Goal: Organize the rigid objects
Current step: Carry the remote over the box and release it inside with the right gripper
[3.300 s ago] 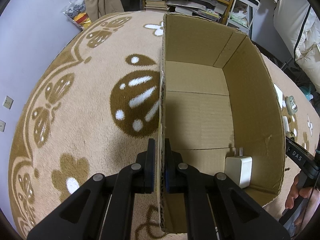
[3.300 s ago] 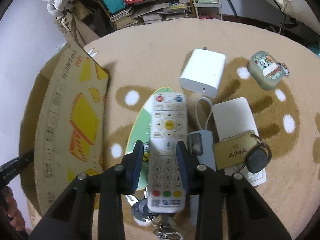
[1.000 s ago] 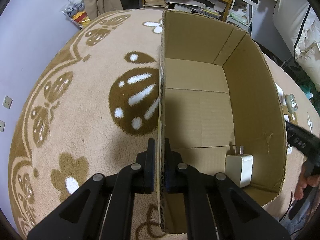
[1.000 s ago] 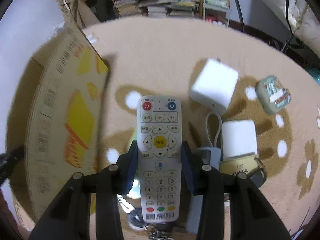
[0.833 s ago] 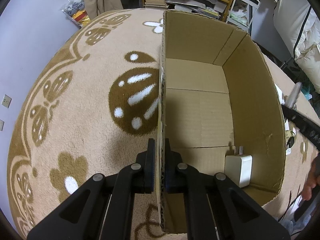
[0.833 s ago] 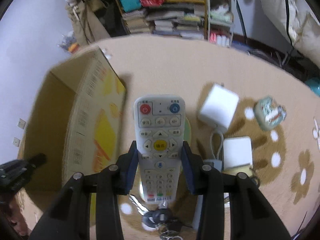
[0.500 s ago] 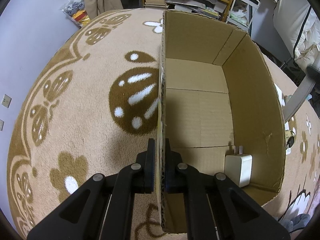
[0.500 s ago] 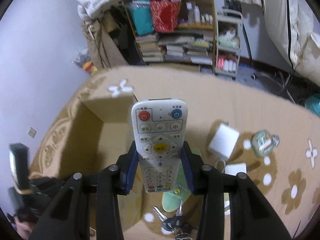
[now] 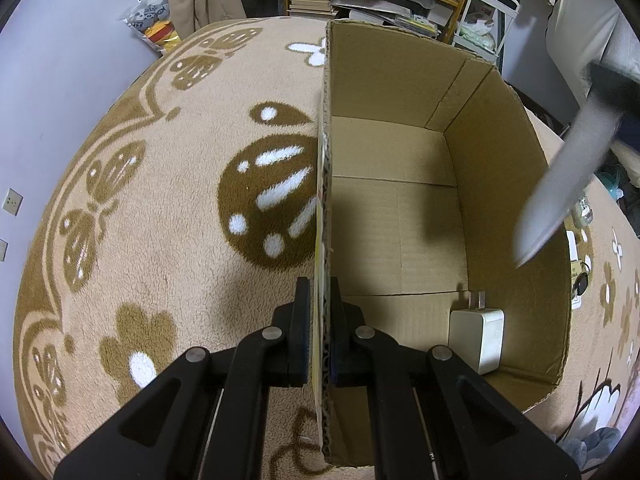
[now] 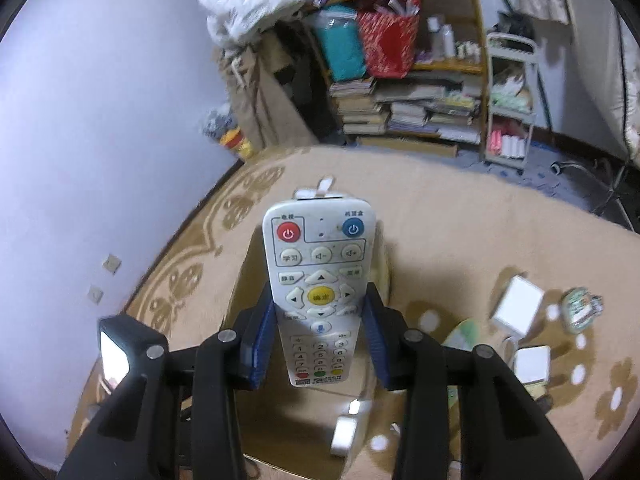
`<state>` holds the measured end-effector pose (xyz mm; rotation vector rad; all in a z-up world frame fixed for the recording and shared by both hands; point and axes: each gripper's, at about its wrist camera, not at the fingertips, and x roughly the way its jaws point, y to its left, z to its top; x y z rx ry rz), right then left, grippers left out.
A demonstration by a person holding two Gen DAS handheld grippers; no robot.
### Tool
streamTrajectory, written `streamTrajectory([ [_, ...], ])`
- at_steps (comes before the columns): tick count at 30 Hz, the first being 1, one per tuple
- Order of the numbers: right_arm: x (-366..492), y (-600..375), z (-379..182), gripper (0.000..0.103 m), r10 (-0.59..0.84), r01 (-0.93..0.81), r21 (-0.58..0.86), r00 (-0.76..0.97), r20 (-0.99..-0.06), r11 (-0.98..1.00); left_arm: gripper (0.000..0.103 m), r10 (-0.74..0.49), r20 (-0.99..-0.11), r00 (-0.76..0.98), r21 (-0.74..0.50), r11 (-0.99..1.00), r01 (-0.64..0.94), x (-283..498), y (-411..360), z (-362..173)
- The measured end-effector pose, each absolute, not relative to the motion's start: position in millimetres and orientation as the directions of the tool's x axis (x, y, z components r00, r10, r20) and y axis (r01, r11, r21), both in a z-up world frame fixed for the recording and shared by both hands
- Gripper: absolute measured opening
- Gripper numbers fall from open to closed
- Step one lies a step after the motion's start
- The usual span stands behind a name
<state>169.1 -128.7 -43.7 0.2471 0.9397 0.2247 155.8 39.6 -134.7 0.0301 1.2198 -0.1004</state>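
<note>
My left gripper [image 9: 320,312] is shut on the left wall of an open cardboard box [image 9: 508,200] standing on the carpet. A white charger [image 9: 476,336] lies in the box's near right corner. My right gripper [image 10: 320,300] is shut on a white remote control [image 10: 320,264], buttons up, held in the air over the box [image 10: 250,268]. In the left wrist view the remote [image 9: 560,196] shows as a blurred grey bar slanting down above the box's right wall. The charger [image 10: 348,428] shows below the remote.
On the carpet right of the box lie a second white charger [image 10: 518,308], a patterned earbud case [image 10: 580,310], a white block [image 10: 532,364] and a green flat item [image 10: 464,336]. Shelves of books [image 10: 404,116] stand behind. The patterned carpet [image 9: 160,220] spreads left of the box.
The right gripper rose from the carpet with the remote and swung left over the box. The remote entered the left wrist view. The left gripper stayed put.
</note>
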Motion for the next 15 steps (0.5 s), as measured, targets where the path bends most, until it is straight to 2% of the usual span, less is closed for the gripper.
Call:
streamTrajectory([
  [6, 174.6, -110.8, -91.8, 0.044, 0.292, -0.096, 0.281, 0.474, -0.831, 0.955, 0.006, -0.058, -0.938, 0.341, -0.027, 0.995, 0.094, 155.7, 39.2, -134.9],
  [15, 170.1, -108.8, -111.6, 0.044, 0.295, -0.097, 0.284, 0.471, -0.832, 0.954, 0.006, -0.059, -0.938, 0.343, -0.028, 0.995, 0.095, 155.5, 39.6, -133.2],
])
